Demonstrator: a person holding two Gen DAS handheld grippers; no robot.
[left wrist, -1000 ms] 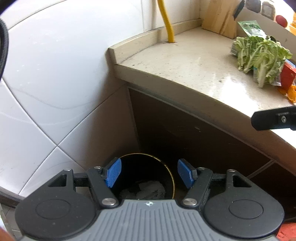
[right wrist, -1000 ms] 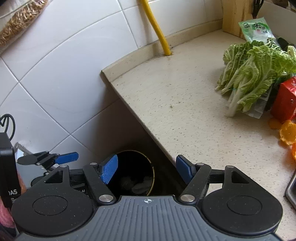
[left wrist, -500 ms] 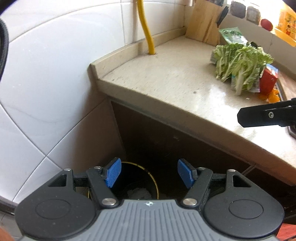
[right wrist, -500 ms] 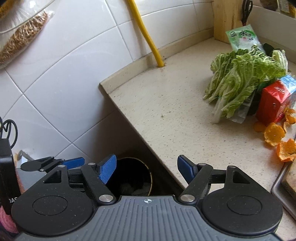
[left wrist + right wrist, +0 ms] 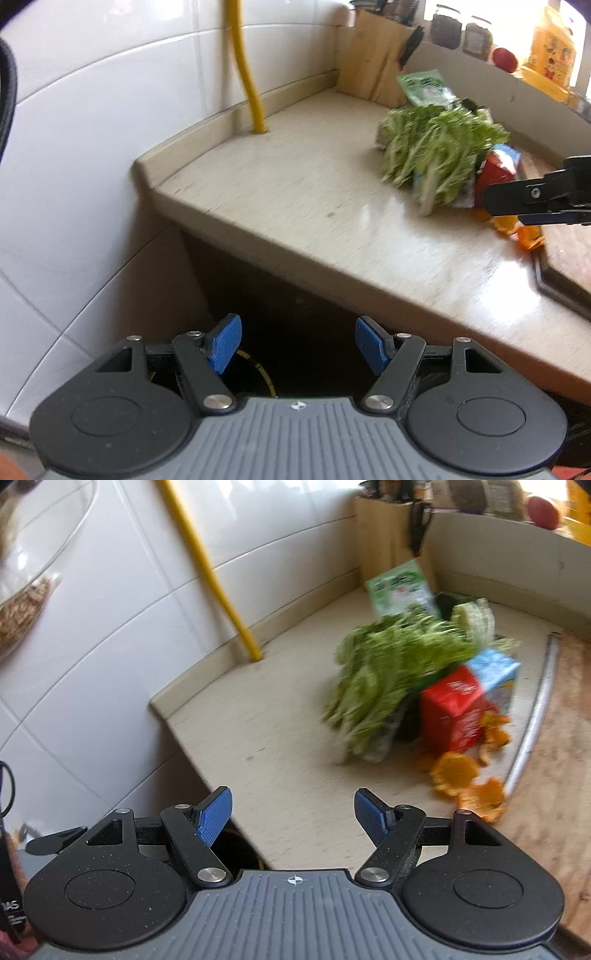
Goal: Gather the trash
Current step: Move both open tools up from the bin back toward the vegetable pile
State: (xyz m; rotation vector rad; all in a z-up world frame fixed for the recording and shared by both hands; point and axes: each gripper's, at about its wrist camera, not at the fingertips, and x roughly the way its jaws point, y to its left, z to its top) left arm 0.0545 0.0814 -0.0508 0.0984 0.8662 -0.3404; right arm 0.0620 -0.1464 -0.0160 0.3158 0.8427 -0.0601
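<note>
White wall tiles (image 5: 92, 155) back a beige stone counter (image 5: 295, 192) whose rounded end juts toward me. Both of my grippers stand wide apart at the fingers and carry nothing. My left gripper (image 5: 297, 345) hangs off the counter's end, over the dark cabinet front below it; my right gripper (image 5: 293, 818) sits above the counter's near edge.

Leafy greens (image 5: 384, 679) lie in a heap toward the far side of the counter, smeared by blur, so I cannot make out single leaves. Touching the heap on its right is a red carton (image 5: 456, 714) with a blue-and-white top; its print is unreadable. Orange peel (image 5: 454, 771) is scattered just in front of the carton, the pieces running to the rim of a wooden board (image 5: 554, 738) that the frame cuts off. A green packet (image 5: 400, 589) leans behind the greens, near a wooden knife block (image 5: 391, 535) in the counter's back corner. A yellow hose (image 5: 214, 583) drops into the counter at the wall.

Below the counter's end, the black trash bin (image 5: 255, 369) with its yellow rim shows only as a sliver; my left gripper's body hides the rest and I cannot see inside it. From the left wrist, my right gripper appears only as a black bar over the peel.
</note>
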